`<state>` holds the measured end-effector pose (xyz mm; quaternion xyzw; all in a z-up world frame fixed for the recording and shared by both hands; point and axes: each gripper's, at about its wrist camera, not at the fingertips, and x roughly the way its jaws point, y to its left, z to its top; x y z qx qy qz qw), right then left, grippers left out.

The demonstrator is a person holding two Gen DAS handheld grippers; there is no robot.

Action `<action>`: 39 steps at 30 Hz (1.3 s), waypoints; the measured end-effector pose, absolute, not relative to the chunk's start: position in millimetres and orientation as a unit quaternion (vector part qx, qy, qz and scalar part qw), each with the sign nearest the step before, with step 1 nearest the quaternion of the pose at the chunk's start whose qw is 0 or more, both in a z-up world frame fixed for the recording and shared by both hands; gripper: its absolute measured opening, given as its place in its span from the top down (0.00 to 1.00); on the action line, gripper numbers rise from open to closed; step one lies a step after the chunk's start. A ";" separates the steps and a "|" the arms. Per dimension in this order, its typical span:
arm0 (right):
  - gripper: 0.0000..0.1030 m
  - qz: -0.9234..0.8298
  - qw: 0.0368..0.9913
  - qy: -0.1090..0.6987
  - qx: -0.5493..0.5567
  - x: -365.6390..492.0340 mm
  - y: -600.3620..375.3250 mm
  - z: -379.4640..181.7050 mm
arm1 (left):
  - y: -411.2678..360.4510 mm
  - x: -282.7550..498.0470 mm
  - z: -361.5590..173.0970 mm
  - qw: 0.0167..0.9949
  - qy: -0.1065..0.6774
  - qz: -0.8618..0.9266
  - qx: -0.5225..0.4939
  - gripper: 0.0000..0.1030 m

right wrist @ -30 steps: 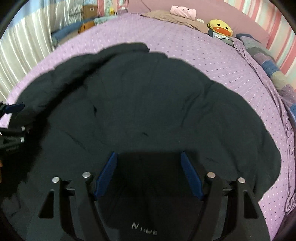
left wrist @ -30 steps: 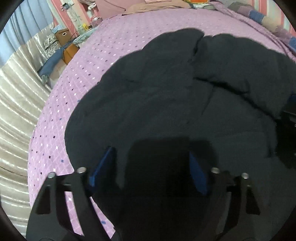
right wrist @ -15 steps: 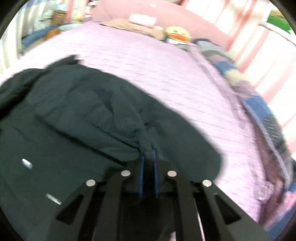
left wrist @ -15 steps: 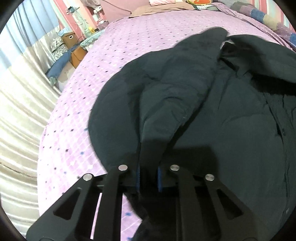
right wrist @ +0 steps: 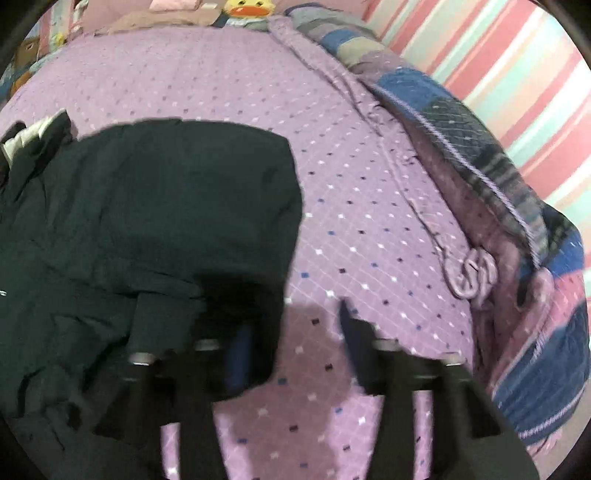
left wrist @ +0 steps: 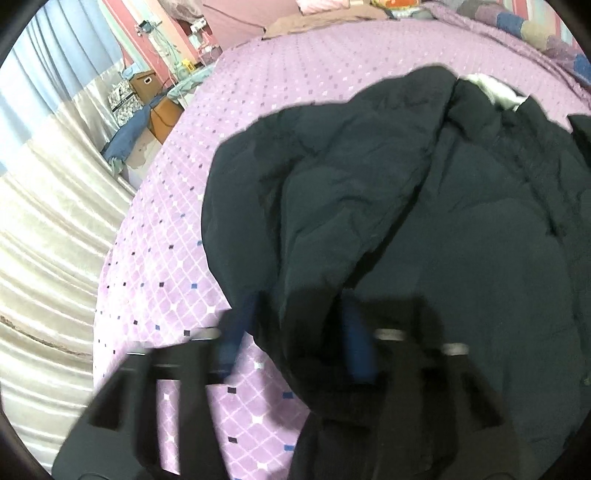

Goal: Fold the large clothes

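We see a dark jacket (left wrist: 424, 206) lying on the bed (left wrist: 207, 266), which wears a purple cover with small diamond dots. In the left wrist view the jacket fills the right and middle of the picture, with a fold of it heaped up along the left edge and a bit of white lining (left wrist: 495, 88) showing near its far end.

The left tool (left wrist: 295, 343) has just been opening its jaws; they now stand apart and blurred, and a hanging fold of the jacket sits between the blue pads (left wrist: 356, 343), though we see no pad pressing on it. The left pad is over the bare cover, the right one over the dark cloth.

In the right wrist view the jacket (right wrist: 147, 221) takes the left half, its edge folded over with a squared corner toward the middle of the bed (right wrist: 369, 206). The right tool (right wrist: 291, 350) has also just been opening; its jaws are spread, with the purple cover showing between them. Its left finger lies over the jacket's edge, its right one over the cover, gripping nothing.

A patchwork quilt (right wrist: 517, 206) is bunched along the right side of the bed, and a yellow duck toy (right wrist: 249, 7) sits at the head. Pale curtains (left wrist: 48, 229) hang on the left
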<state>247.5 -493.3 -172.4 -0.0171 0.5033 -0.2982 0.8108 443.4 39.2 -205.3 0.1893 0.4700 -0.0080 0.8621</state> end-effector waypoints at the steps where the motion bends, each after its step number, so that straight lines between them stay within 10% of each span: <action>1: 0.25 -0.280 0.825 0.491 0.004 243.3 -488.5 -161.7 | 37.1 438.5 -197.0 0.869 0.457 -0.008 0.189 0.22; 15: 0.19 -0.185 0.859 0.476 -0.028 353.1 -384.7 -180.4 | -49.5 510.1 -196.0 0.877 0.443 -0.036 0.183 0.13; 27: 0.19 -0.143 0.856 0.494 -0.055 382.2 -351.8 -225.8 | -52.8 570.3 -225.2 0.856 0.501 -0.107 0.067 0.94; 39: 0.19 -0.145 0.860 0.489 -0.020 341.6 -353.1 -218.7 | -73.6 404.6 -171.7 0.850 0.453 -0.265 0.052 0.98</action>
